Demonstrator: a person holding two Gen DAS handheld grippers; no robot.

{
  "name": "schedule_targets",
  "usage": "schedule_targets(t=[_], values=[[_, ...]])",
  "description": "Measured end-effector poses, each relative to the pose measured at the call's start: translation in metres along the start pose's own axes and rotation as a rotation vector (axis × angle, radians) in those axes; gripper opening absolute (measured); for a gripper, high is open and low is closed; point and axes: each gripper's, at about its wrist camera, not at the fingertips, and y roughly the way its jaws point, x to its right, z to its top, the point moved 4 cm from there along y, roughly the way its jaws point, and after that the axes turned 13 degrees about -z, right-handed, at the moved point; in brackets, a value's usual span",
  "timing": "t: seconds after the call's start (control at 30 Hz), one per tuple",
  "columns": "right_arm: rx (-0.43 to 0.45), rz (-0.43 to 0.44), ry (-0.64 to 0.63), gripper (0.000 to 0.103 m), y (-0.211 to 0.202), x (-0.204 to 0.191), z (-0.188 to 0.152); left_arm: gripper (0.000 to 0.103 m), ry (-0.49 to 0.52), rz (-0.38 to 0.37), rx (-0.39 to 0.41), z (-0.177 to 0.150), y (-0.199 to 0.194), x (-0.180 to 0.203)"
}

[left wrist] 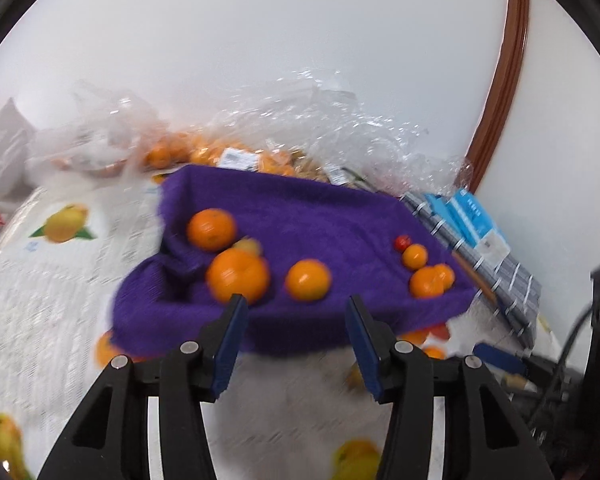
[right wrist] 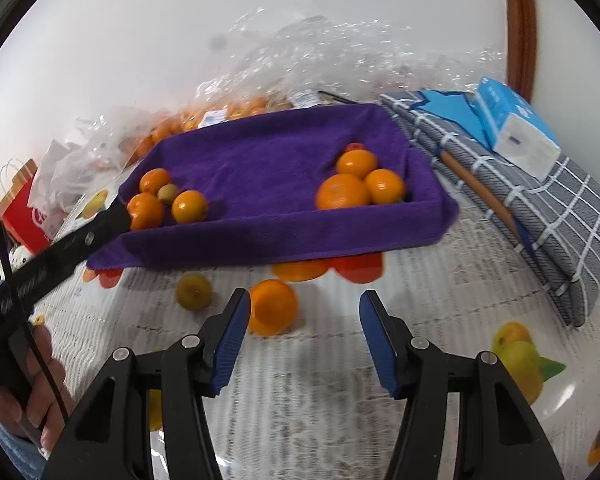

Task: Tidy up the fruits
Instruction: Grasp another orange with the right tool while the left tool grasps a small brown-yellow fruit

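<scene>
Oranges (right wrist: 344, 192) sit in my purple-lined tray (right wrist: 284, 236), 1 orange (right wrist: 274, 312) outside beside my spread, empty right gripper (right wrist: 302, 322); left gripper (left wrist: 296, 328) also spread.

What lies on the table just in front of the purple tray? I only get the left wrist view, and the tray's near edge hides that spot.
Observer: A loose orange sits on the tablecloth, apart from the purple tray.
Operator: Anything near it?
Observer: Yes, a smaller yellow-green fruit lies close by, not touching it.
Operator: Is the right gripper holding something?
Observer: No, the right gripper is open and empty. The orange lies just ahead of it, ungripped.
</scene>
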Motion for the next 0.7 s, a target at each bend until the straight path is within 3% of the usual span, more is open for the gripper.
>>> schedule_targets(t=[0.13, 0.3, 0.4, 0.5, 0.7], values=[[-0.013, 0.001, -0.016, 0.053, 0.008, -0.013, -0.003, 0.049, -0.035, 0.024, -0.002, -0.007, -0.015, -0.02], [-0.045, 0.004, -0.019, 0.049, 0.022, -0.02, -0.005, 0.049, -0.075, -0.036, -0.053, -0.01, -0.01, -0.024], [-0.039, 0.011, -0.031, 0.045, 0.025, -0.023, -0.007, 0.049, -0.056, -0.03, -0.072, -0.013, -0.004, -0.02], [-0.034, 0.038, -0.035, 0.033, 0.025, -0.024, -0.007, 0.049, -0.052, -0.035, -0.086, -0.015, -0.001, -0.018], [-0.033, 0.027, 0.001, 0.033, 0.021, -0.009, -0.01, 0.049, -0.024, -0.06, -0.131, -0.021, 0.007, -0.01]])
